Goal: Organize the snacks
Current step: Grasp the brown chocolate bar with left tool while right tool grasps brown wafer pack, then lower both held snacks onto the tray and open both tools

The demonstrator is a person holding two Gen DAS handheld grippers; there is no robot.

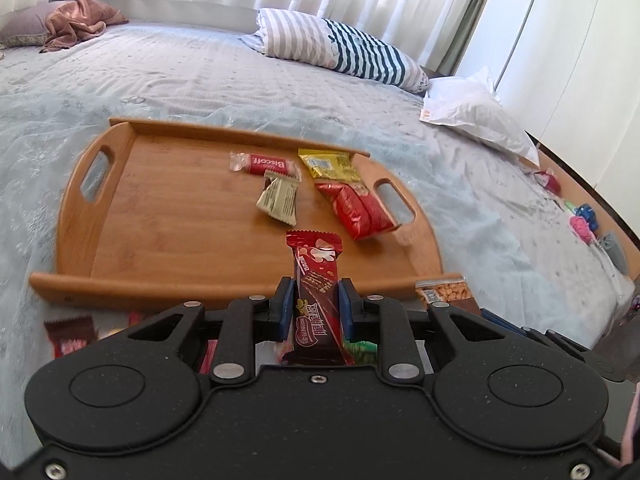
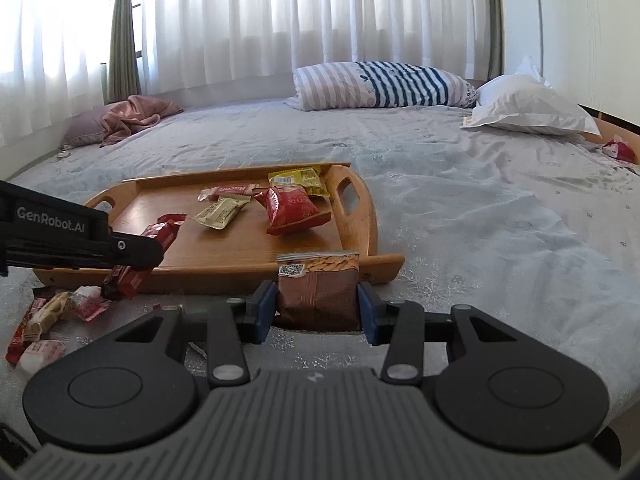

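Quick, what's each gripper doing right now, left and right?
Left gripper: shut on the red wafer bar, near the tray.
Right gripper: shut on the brown nut packet.

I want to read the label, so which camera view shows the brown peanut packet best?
The right wrist view: the brown peanut packet sits centred between the right gripper fingers, front fully visible. The left wrist view shows only its top edge behind the gripper body.

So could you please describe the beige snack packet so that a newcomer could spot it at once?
Find the wooden tray on the bed. Near its middle, just below the red Biscoff biscuit, lies the beige packet. It is the tray's only pale wrapper; its neighbours are red or yellow.
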